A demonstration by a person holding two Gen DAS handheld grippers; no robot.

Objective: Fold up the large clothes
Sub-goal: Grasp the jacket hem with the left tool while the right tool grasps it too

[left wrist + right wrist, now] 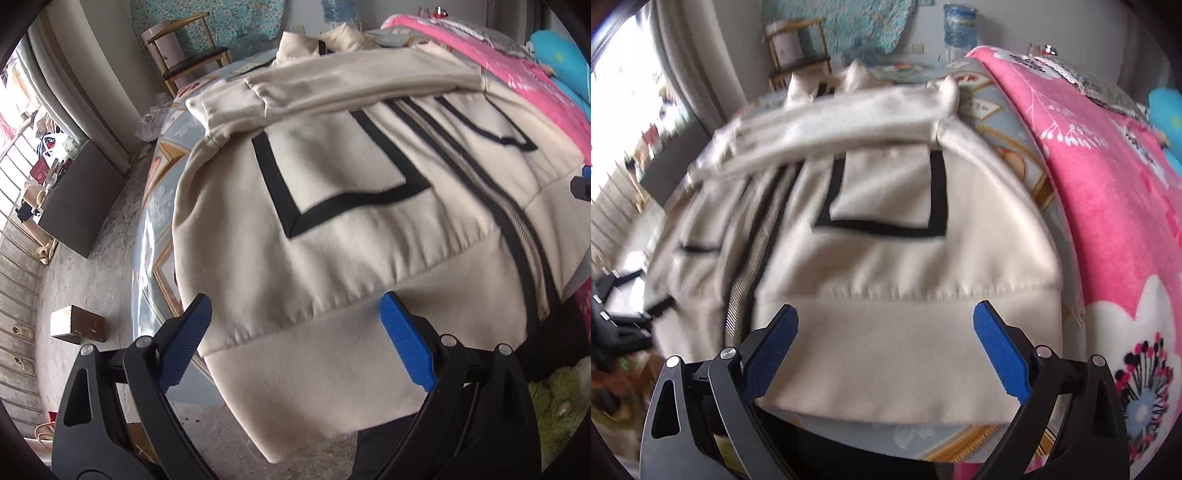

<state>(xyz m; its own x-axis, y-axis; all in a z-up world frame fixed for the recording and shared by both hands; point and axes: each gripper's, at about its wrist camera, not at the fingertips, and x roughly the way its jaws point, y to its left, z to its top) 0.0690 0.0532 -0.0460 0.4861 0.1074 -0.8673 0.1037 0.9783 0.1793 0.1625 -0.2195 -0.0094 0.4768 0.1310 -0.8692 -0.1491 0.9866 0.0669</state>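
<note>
Across the patterned bedsheet point(162, 206) lay the cream zip jacket point(332, 229), sleeves folded over — soft, thick, probably floppy — with left gripper point(295, 339) and right gripper point(886, 343) both spread empty at its ribbed hem point(886, 354), the likeliest hold.

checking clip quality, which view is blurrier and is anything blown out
Right wrist view: motion-smeared, the cream jacket soft, window at left blown out. Left wrist view: sharper, the jacket's black trim crisp; both views bulge with fisheye distortion.

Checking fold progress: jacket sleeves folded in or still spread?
Folded in: a sleeve lies across the jacket chest. Body unfolded, hem flat; both grippers open.
</note>
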